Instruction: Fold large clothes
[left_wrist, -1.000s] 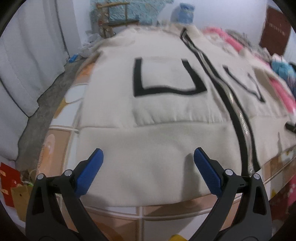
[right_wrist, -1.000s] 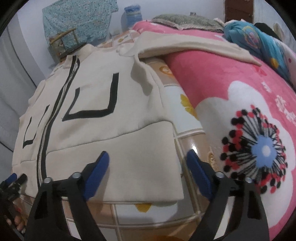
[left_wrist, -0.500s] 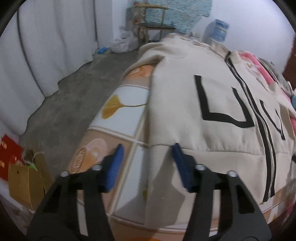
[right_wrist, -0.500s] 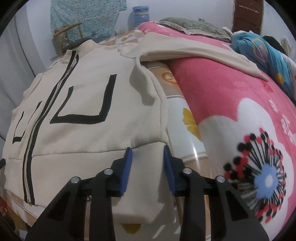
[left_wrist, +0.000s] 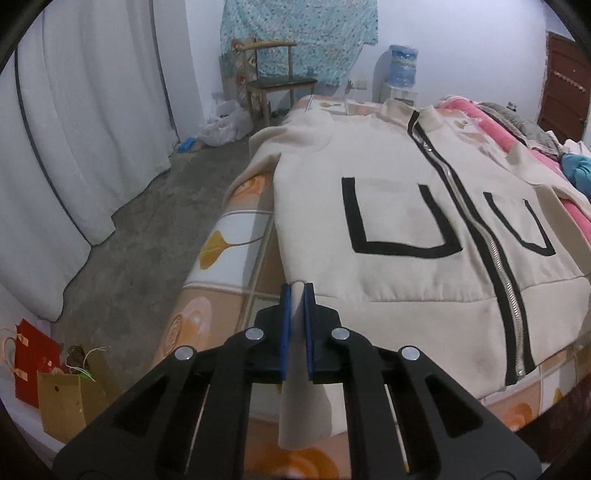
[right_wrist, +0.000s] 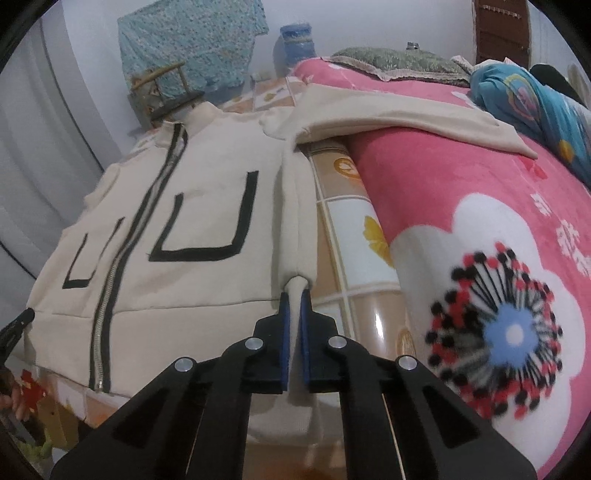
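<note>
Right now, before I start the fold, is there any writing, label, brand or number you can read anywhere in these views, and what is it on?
Nothing can be read for certain.
Pink blanket: white characters near its right edge, too blurred and cut off to read.
Jacket: black U-shaped outlines around the pockets, trim and not letters.
Water bottle: label blurred.
Red bag: tags too small to read.

Jacket (left_wrist: 406, 206) on bed (left_wrist: 236, 236)
</note>
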